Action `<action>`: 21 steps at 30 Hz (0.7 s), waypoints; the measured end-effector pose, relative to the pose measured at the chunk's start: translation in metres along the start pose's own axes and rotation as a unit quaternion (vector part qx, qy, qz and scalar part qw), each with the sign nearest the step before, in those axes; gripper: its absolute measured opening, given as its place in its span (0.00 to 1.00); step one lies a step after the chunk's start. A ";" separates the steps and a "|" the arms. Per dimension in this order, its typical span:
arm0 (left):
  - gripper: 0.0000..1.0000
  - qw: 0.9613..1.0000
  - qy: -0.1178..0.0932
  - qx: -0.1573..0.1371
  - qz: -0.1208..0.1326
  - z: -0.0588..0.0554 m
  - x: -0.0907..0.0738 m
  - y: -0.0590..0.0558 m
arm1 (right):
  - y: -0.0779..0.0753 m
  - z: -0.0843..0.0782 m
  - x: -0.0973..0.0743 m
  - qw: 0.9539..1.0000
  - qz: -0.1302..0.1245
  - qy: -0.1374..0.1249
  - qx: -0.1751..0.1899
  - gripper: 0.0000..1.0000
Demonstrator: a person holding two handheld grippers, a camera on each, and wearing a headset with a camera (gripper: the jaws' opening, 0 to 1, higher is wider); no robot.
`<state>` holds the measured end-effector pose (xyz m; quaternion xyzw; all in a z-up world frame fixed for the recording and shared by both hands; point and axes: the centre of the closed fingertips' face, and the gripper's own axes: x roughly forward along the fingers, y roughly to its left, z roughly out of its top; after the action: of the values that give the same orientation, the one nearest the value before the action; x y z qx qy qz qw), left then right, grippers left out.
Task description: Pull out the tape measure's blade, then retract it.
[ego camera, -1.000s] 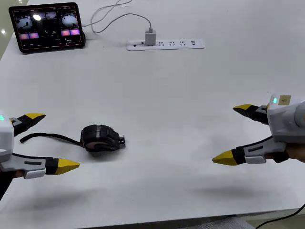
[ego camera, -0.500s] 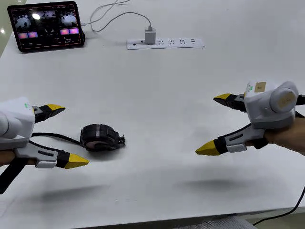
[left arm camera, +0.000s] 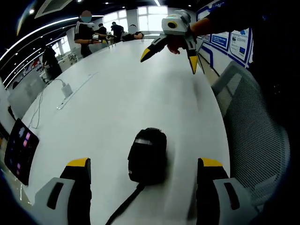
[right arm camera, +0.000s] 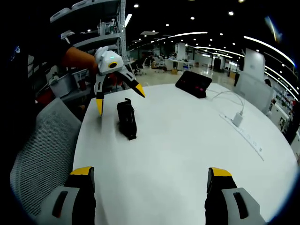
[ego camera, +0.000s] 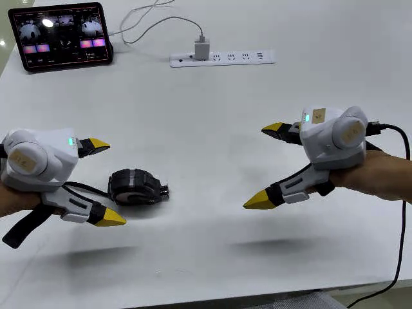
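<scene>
Both tongs are closing in toward the middle of the white table (ego camera: 206, 109) compared with a second ago, while the tape measure (ego camera: 135, 187) is staying where it was. The left tongs (ego camera: 108, 181) are now hovering just beside the black case, jaws spread wide and holding nothing, their yellow tips sitting above and below the case's left end without touching it. From the left gripper view, the tape measure (left arm camera: 147, 155) is lying straight ahead between the two open jaws (its black strap (left arm camera: 124, 206) trailing back toward the camera).

The right tongs (ego camera: 262, 165) are hanging well apart from the tape measure on the right side of the table, jaws also gaping wide and empty, pointing across at the left tongs. In the right gripper view the tape measure (right arm camera: 126, 118) is resting flat on the table just in front of the left tongs (right arm camera: 119, 101), which a hand is gripping from behind. The case's small end hook (ego camera: 165, 190) is facing toward the right tongs.

At the far edge of the table, a tablet (ego camera: 63, 35) is glowing with camera feeds, and a charger (ego camera: 203, 49) is sitting plugged into a white power strip (ego camera: 222, 58), its cable (ego camera: 154, 22) looping toward the tablet.
</scene>
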<state>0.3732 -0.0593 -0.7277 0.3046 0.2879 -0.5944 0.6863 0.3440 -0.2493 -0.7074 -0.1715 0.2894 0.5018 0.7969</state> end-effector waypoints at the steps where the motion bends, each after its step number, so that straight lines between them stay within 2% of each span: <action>1: 0.93 1.000 0.004 0.002 -0.001 0.000 0.001 0.000 | 0.002 0.000 0.002 1.000 0.004 0.004 -0.006 0.99; 3: 0.89 1.000 0.013 0.012 -0.007 -0.001 0.004 0.000 | 0.007 -0.002 0.007 1.000 0.014 0.015 -0.017 0.99; 8: 0.87 0.999 0.020 0.036 -0.012 0.003 0.010 -0.001 | 0.010 -0.002 0.018 0.999 0.024 0.016 -0.021 0.99; 16: 0.79 0.998 0.030 0.045 -0.030 0.005 0.018 -0.005 | 0.017 0.000 0.039 0.999 0.041 0.018 -0.023 0.99; 18: 0.75 0.998 0.037 0.048 -0.033 0.005 0.020 -0.006 | 0.019 0.000 0.045 0.998 0.047 0.022 -0.024 0.94; 19: 0.74 0.997 0.045 0.051 -0.031 0.005 0.021 -0.005 | 0.021 0.002 0.049 0.998 0.050 0.021 -0.026 0.93; 21: 0.73 0.997 0.049 0.055 -0.033 0.006 0.022 -0.005 | 0.023 0.003 0.054 0.998 0.054 0.022 -0.028 0.93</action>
<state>0.3714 -0.0788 -0.7409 0.3611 0.2979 -0.6162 0.6333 0.3421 -0.1998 -0.7386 -0.1888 0.3013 0.5481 0.7570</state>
